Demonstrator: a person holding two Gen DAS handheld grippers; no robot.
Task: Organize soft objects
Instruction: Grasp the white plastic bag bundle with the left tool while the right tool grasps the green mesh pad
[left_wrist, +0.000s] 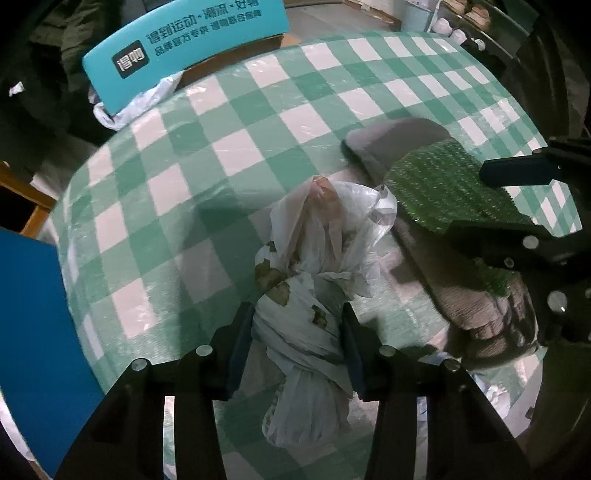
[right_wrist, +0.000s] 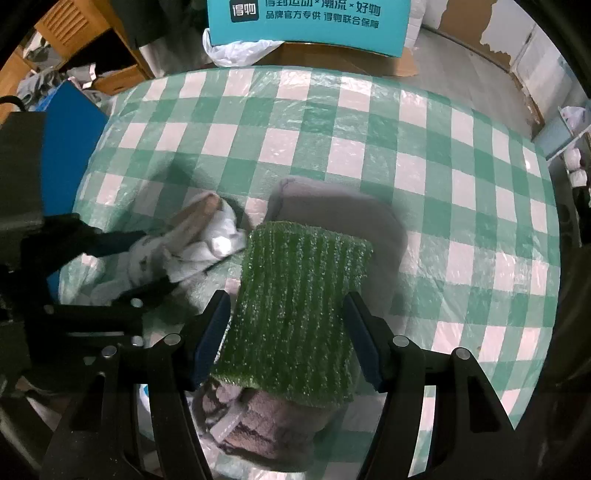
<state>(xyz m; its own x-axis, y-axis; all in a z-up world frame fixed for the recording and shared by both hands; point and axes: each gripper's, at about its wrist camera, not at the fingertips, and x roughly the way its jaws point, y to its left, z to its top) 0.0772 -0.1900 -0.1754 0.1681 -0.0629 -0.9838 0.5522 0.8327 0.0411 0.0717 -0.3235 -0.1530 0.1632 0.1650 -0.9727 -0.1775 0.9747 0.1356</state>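
Note:
My left gripper (left_wrist: 297, 332) is shut on a knotted white plastic bag (left_wrist: 314, 280) with brown blotches, held over the green-and-white checked tablecloth (left_wrist: 207, 155). The bag also shows in the right wrist view (right_wrist: 199, 243), between the left gripper's fingers. My right gripper (right_wrist: 288, 332) is shut on a piece of green artificial turf (right_wrist: 299, 302) that lies on top of a grey-brown folded towel (right_wrist: 266, 435) and a grey cloth (right_wrist: 332, 206). In the left wrist view the turf (left_wrist: 443, 184) and towel (left_wrist: 476, 299) lie to the right of the bag, with the right gripper (left_wrist: 517, 206) around the turf.
A teal box with Chinese lettering (right_wrist: 310, 22) stands beyond the table's far edge, with a white plastic bag (right_wrist: 236, 50) beside it. A blue panel (right_wrist: 70, 147) stands at the table's left. Wooden shelves (right_wrist: 74, 33) and clutter lie at the back left.

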